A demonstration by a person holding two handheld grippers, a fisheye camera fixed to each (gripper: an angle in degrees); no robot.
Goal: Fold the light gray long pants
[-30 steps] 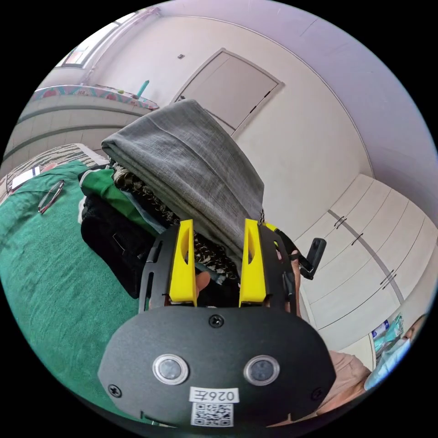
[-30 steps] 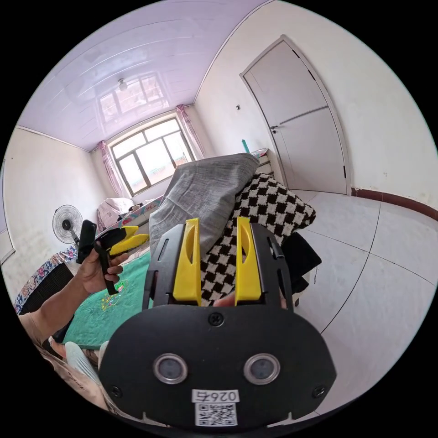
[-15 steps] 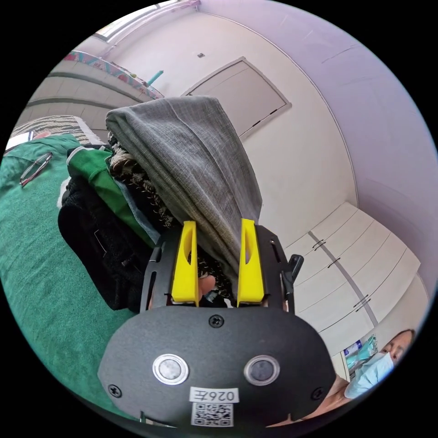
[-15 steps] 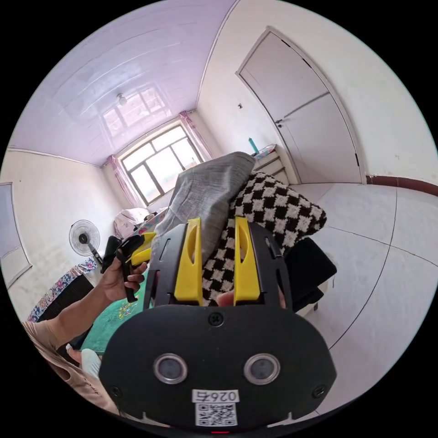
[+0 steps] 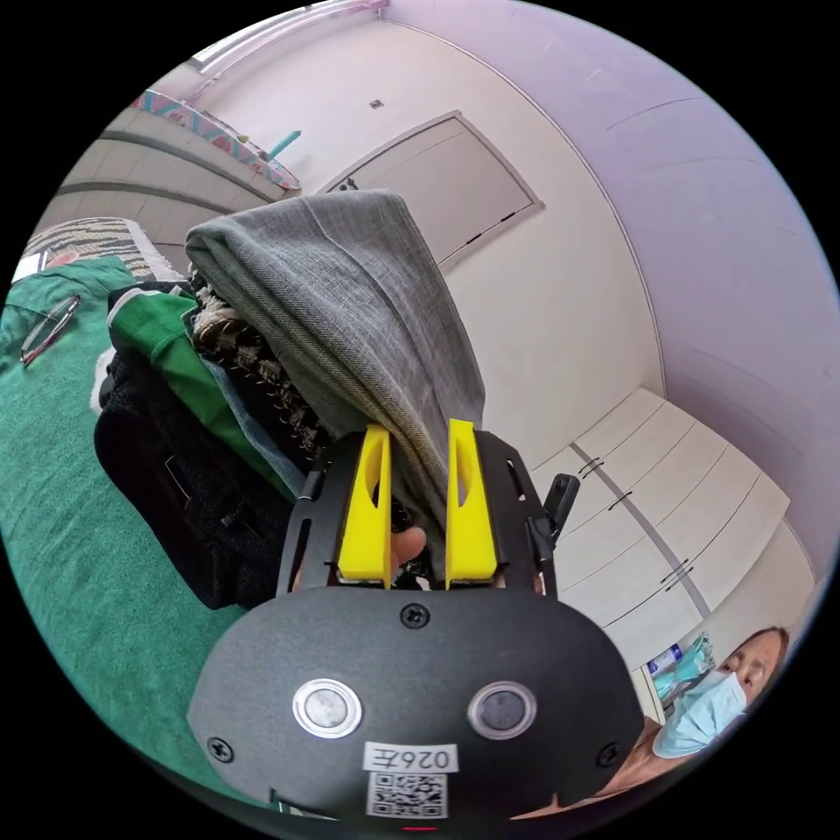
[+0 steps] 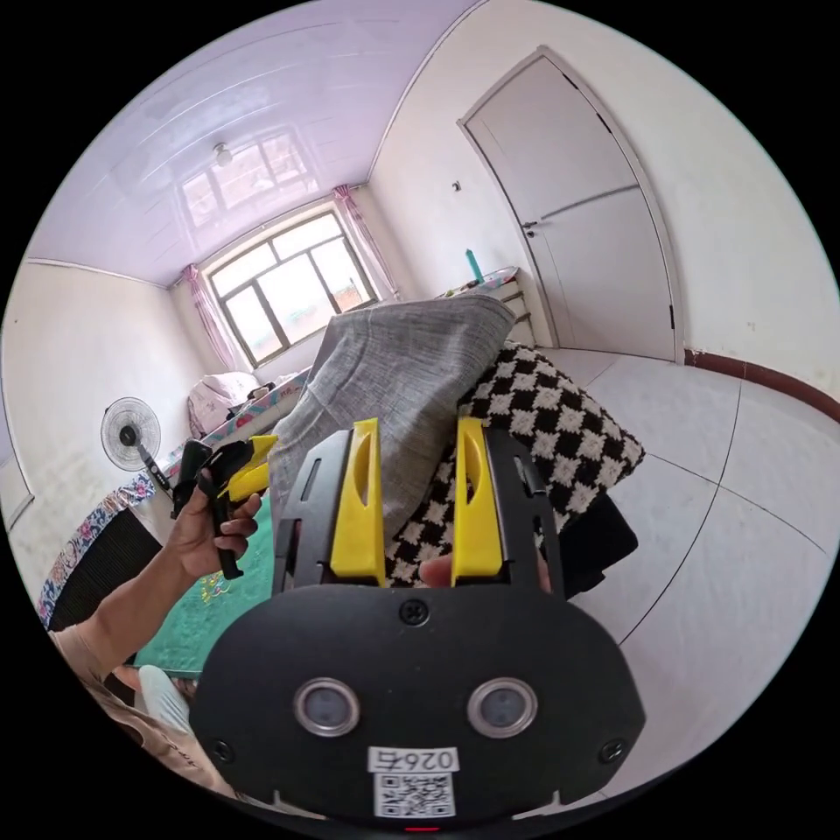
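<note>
The light grey pants (image 5: pixel 350 297) lie folded on top of a pile of clothes, and their near edge droops toward me. My left gripper (image 5: pixel 418 429) has its yellow jaws narrowed around that drooping edge; a gap still shows and I cannot see them pinching it. In the right gripper view the pants (image 6: pixel 394 385) rest on a black-and-white checkered garment (image 6: pixel 551 429). My right gripper (image 6: pixel 418 424) stands open just in front of both. A hand holds the left gripper (image 6: pixel 262 459) at the pants' left edge.
Under the pants are a checkered garment (image 5: pixel 254 367), a green one (image 5: pixel 166 341) and a black one (image 5: pixel 175 472), all on a green bedspread (image 5: pixel 70 525). Glasses (image 5: pixel 48 328) lie farther along it. A fan (image 6: pixel 129 433), a door (image 6: pixel 595 219) and a masked person (image 5: pixel 709 700) are around.
The left gripper's jaws have drawn closer together around the pants' hanging edge. Both cameras shifted slightly. The right gripper's jaws keep the same gap and the pile has not moved.
</note>
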